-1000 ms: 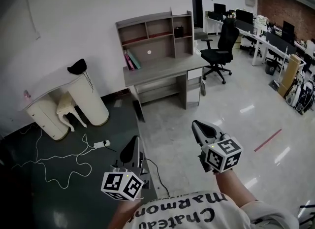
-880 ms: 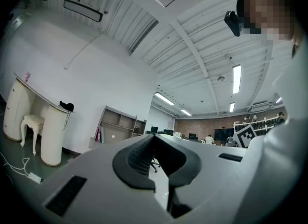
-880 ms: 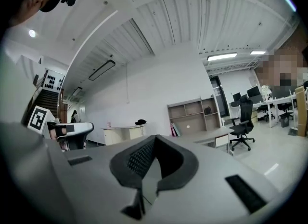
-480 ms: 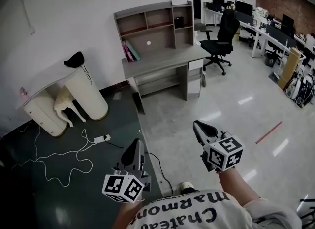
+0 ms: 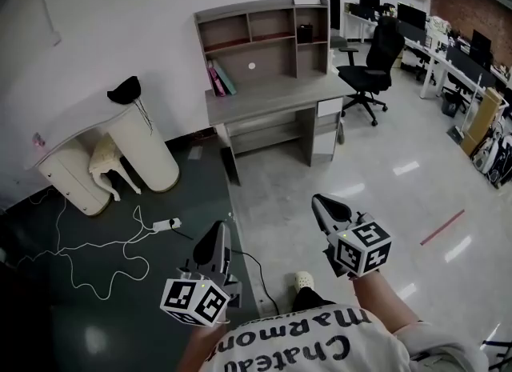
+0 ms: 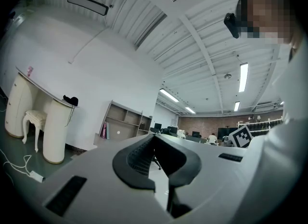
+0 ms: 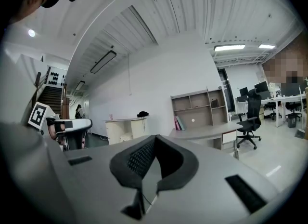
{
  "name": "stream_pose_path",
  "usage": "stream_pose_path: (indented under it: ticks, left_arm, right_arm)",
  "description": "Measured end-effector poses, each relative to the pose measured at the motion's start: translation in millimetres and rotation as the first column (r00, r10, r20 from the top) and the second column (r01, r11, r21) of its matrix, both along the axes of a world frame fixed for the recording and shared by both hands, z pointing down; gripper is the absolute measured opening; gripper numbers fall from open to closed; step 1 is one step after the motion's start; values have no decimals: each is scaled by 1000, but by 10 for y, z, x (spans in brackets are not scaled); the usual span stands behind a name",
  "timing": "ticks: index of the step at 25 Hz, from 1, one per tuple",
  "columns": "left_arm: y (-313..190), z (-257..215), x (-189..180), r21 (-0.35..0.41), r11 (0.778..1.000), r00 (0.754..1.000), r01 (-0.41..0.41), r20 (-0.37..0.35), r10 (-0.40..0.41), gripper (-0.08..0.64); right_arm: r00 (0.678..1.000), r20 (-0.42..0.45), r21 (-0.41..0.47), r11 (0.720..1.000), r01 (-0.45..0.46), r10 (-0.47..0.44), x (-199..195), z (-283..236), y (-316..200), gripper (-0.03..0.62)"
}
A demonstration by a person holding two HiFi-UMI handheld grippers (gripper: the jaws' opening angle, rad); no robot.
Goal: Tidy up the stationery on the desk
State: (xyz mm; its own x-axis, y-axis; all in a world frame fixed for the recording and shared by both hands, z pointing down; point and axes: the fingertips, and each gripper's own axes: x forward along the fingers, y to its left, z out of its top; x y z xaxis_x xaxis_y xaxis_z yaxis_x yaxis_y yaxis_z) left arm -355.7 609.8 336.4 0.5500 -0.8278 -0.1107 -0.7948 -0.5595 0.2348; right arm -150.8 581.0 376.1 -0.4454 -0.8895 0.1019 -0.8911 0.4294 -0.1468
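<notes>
A grey desk [image 5: 272, 100] with a shelf unit on top stands across the room against the white wall, with books [image 5: 218, 78] leaning at the left of its top and a small dark object [image 5: 304, 33] in the upper right shelf. No stationery can be made out from here. My left gripper [image 5: 214, 238] is held low at the left, jaws shut and empty. My right gripper [image 5: 322, 203] is held low at the right, also shut with nothing in it. Both point toward the desk [image 7: 207, 130], which is far from them.
A black office chair [image 5: 376, 62] stands right of the desk. A white rounded counter [image 5: 120, 142] with a black object [image 5: 126, 89] on it, a small white stool [image 5: 104, 166], and a white power strip [image 5: 166, 224] with cable lie on the dark floor at left. Office desks [image 5: 456, 66] stand far right.
The head view has shifted slightly, with the desk now a little further right in frame. A shoe has come into view between the grippers. Both grippers stay shut and low.
</notes>
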Motion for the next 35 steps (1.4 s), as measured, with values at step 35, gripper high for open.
stream_pose_path:
  ticks: [35]
  left_arm:
    - [-2973,-408,1123,105,993,998,59,-34,-56,14]
  right_arm:
    - [996,3,82,993,89,-89,1093,-402,-3151,11]
